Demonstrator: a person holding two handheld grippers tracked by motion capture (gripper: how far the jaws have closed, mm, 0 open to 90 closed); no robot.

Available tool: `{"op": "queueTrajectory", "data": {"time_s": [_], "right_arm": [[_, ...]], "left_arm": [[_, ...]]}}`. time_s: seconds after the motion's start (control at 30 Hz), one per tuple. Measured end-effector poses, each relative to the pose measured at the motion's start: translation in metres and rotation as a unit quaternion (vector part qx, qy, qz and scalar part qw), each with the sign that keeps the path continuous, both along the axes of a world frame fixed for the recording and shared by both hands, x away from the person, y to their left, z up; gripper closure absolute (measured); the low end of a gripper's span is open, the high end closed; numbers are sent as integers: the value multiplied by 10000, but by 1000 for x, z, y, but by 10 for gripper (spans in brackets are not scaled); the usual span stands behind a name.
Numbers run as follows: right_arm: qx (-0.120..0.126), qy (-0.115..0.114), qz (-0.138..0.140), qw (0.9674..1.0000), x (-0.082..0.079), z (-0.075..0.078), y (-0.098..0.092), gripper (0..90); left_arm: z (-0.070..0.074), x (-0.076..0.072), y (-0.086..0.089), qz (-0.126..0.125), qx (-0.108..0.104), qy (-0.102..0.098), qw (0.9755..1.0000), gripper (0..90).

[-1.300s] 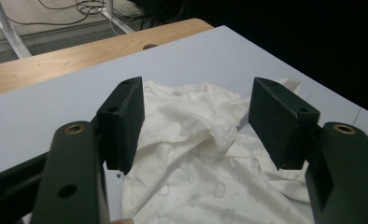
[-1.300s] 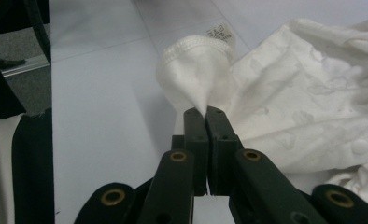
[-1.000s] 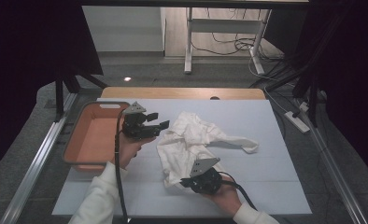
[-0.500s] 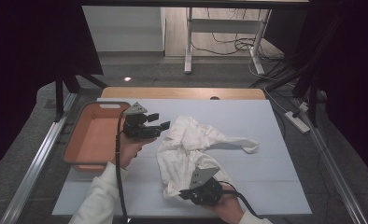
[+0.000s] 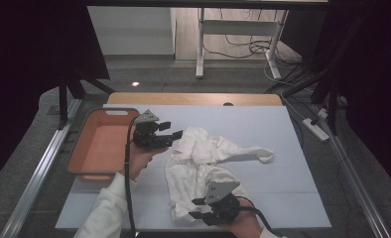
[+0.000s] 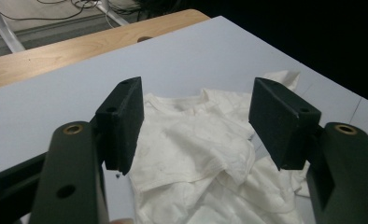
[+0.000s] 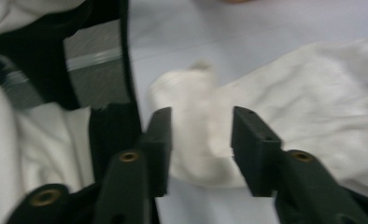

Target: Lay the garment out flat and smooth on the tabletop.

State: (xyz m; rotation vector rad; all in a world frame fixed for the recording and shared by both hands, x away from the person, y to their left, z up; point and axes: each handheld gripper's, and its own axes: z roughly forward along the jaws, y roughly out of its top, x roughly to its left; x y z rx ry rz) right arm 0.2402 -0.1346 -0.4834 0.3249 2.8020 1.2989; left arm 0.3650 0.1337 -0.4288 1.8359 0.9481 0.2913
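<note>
- Table [image 5: 293, 148]: pale blue-grey top, centre of the high view; a strip of bare wood [image 5: 193, 98] runs along its far edge, toward the top of the frame.
- Garment [image 5: 203, 163]: white, crumpled, lying on the top at centre; one part trails toward the right of the frame, another reaches the lower centre near the front edge.
- Tray [image 5: 100, 144]: orange, shallow, at the left of the frame; it rests at the table's left edge, apart from the garment.
</note>
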Motion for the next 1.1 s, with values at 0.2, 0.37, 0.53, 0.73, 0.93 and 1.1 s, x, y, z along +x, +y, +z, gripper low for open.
{"op": "queueTrajectory", "data": {"time_s": [0.2,0.37,0.53,0.73,0.93,1.1], "right_arm": [[218,-205,-659,9974,14,11,-29,475],[353,-153,-1158,9925,29,12,-58,466],[432,-115,-1640,9854,45,8,-83,460],[576,4,-1965,9788,57,7,-98,453],[592,8,-1997,9781,59,6,-101,440],[559,37,-2024,9777,61,4,-102,438]], "left_arm": [[-3,0,-6,-64,71,36,9999,358],[-8,0,-17,-167,164,71,9997,358],[-14,0,-40,-409,326,128,9986,359],[-26,1,-73,-723,620,197,9953,376],[-41,6,-106,-1013,1050,251,9890,378],[-50,8,-114,-1063,1246,357,9859,372]]}}
